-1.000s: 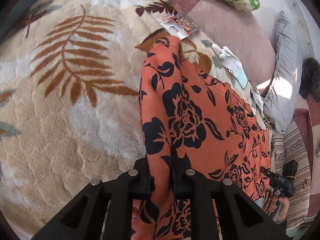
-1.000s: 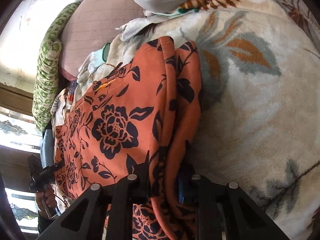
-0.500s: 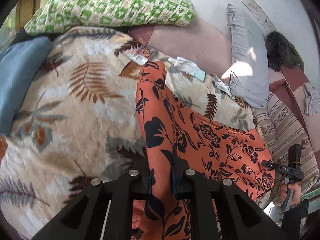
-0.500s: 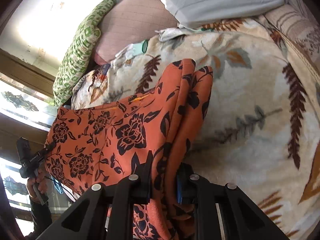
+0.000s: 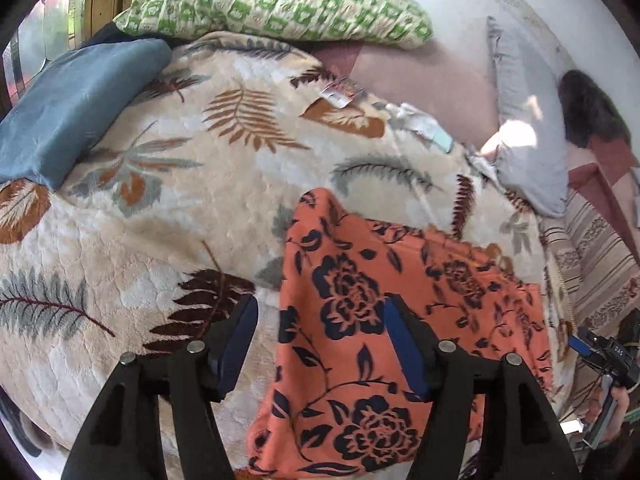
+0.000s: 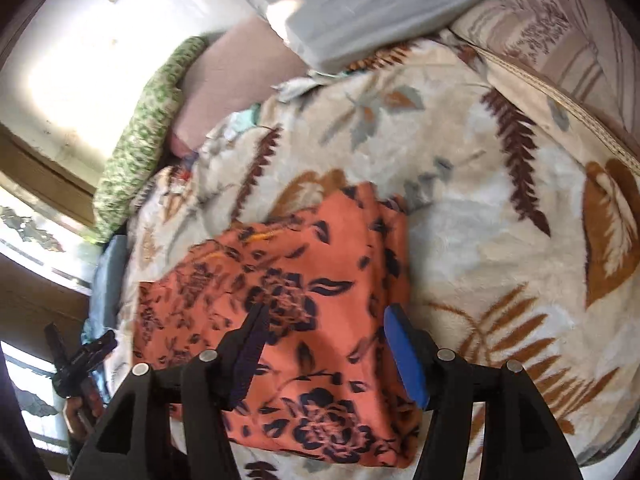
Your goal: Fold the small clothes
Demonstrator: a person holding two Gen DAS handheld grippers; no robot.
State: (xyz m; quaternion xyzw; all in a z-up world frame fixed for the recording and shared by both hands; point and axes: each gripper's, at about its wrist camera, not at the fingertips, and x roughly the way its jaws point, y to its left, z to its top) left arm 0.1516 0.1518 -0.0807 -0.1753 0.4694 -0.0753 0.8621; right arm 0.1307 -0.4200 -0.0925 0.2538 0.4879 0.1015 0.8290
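Note:
An orange garment with black flowers point(image 5: 384, 320) lies folded on the leaf-patterned blanket point(image 5: 180, 208). My left gripper point(image 5: 320, 344) is open above the garment's left edge, holding nothing. The garment also shows in the right wrist view point(image 6: 288, 312). My right gripper point(image 6: 324, 348) is open above its right part and holds nothing. The garment's near edge is hidden behind the fingers in both views.
A green checked pillow point(image 5: 280, 4) and a blue pillow point(image 5: 72, 104) lie at the far left. A grey pillow point(image 5: 528, 120) and small white clothes point(image 5: 424, 124) lie at the back. A striped cover point(image 5: 600, 256) is at the right.
Both grippers have opened and let go of the orange garment. It was held up and stretched; now it lies folded on the blanket, and both grippers have drawn back.

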